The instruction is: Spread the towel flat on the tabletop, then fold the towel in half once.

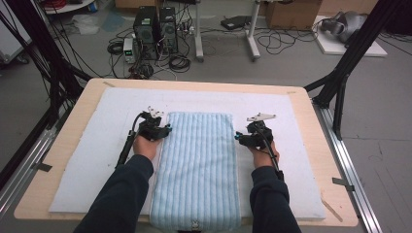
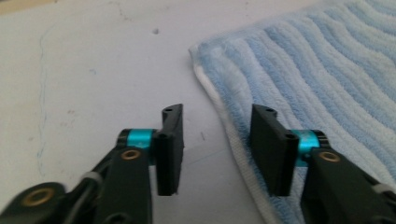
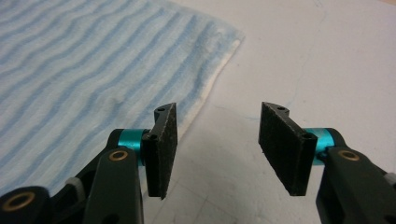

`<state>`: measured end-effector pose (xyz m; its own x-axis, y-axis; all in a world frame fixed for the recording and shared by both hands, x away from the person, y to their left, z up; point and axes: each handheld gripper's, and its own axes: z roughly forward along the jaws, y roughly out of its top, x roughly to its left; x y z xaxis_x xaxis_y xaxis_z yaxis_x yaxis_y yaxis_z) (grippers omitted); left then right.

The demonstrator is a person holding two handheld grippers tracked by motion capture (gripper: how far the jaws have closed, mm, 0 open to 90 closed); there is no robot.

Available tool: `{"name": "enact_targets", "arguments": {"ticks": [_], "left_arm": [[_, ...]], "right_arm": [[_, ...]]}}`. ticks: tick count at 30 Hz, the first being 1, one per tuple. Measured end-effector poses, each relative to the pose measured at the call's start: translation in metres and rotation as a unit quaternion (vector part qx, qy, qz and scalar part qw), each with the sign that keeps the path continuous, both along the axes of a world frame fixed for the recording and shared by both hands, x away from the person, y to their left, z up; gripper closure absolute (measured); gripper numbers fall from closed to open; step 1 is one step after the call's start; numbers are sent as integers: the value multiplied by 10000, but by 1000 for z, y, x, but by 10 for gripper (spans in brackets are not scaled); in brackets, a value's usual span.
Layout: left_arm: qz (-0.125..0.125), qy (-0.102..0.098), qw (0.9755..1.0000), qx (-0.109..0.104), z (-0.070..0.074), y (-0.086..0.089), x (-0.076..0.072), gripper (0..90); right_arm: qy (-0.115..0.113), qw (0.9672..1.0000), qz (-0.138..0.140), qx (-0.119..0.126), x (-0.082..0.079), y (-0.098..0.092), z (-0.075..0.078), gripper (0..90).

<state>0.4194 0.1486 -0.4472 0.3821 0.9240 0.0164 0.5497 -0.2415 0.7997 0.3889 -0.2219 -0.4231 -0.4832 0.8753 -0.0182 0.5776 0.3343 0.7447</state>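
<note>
A blue-striped towel (image 1: 197, 167) lies flat down the middle of the white mat (image 1: 87, 160), its near end at the table's front edge. The left gripper (image 2: 215, 140) sits at the towel's left edge near the far corner, jaws apart and holding nothing; one jaw is over the mat, the other over the towel's hem. The right gripper (image 3: 218, 140) mirrors it at the right edge, jaws wide apart and empty.
</note>
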Motion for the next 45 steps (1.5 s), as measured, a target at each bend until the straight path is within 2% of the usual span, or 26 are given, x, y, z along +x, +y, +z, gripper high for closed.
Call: {"name": "enact_targets", "arguments": {"ticks": [1, 3, 5, 7, 9, 13, 14, 15, 19, 20, 23, 25, 27, 31, 38, 39, 41, 45], "left_arm": [[-4, -36, 9999, -124, 2, 3, -2, 433], [-165, -4, 9992, -358, 8, 9, -5, 399], [-337, -106, 9969, -706, 17, 13, -11, 339], [-513, -267, 9924, -1087, 24, 18, -17, 275], [-791, -240, 9866, -1405, 30, 22, -23, 250], [-1110, -279, 9779, -1750, 38, 30, -36, 216], [-1174, -282, 9762, -1803, 40, 31, -40, 215], [-1210, -325, 9757, -1797, 42, 32, -43, 215], [-1232, -522, 9752, -1761, 48, 33, -49, 213], [-1234, -548, 9743, -1806, 48, 33, -50, 215], [-1222, -534, 9748, -1786, 49, 33, -50, 216], [-1207, -515, 9761, -1735, 49, 33, -50, 216], [-1238, -516, 9759, -1723, 49, 33, -51, 216], [-1300, -577, 9736, -1782, 51, 33, -52, 217], [-1348, -544, 9736, -1761, 48, 34, -49, 218], [-1346, -556, 9739, -1740, 48, 34, -48, 218], [-1283, -593, 9764, -1631, 47, 33, -47, 220], [-1183, -531, 9795, -1544, 43, 34, -42, 246]], "right_arm": [[-51, 10000, 74, 39, -4, -1, 3, 415], [-96, 9999, 91, 91, -6, -2, 5, 386], [-177, 9994, 193, 217, -11, -6, 10, 322], [-241, 9988, 306, 304, -18, -10, 16, 253], [-292, 9980, 440, 342, -26, -13, 21, 192], [-444, 9965, 605, 376, -42, -21, 29, 117], [-493, 9961, 629, 386, -46, -23, 31, 117], [-562, 9952, 680, 425, -49, -26, 33, 117], [-623, 9932, 818, 550, -54, -32, 38, 116], [-639, 9931, 801, 563, -54, -34, 39, 115], [-630, 9933, 691, 678, -52, -38, 39, 115], [-616, 9934, 695, 672, -52, -38, 39, 115], [-609, 9934, 718, 659, -52, -38, 39, 115], [-605, 9935, 718, 645, -52, -38, 40, 115], [-609, 9936, 723, 624, -48, -34, 41, 114], [-604, 9936, 729, 612, -47, -33, 41, 114], [-579, 9936, 745, 626, -45, -31, 40, 115], [-434, 9938, 715, 732, -35, -26, 35, 115]]}}
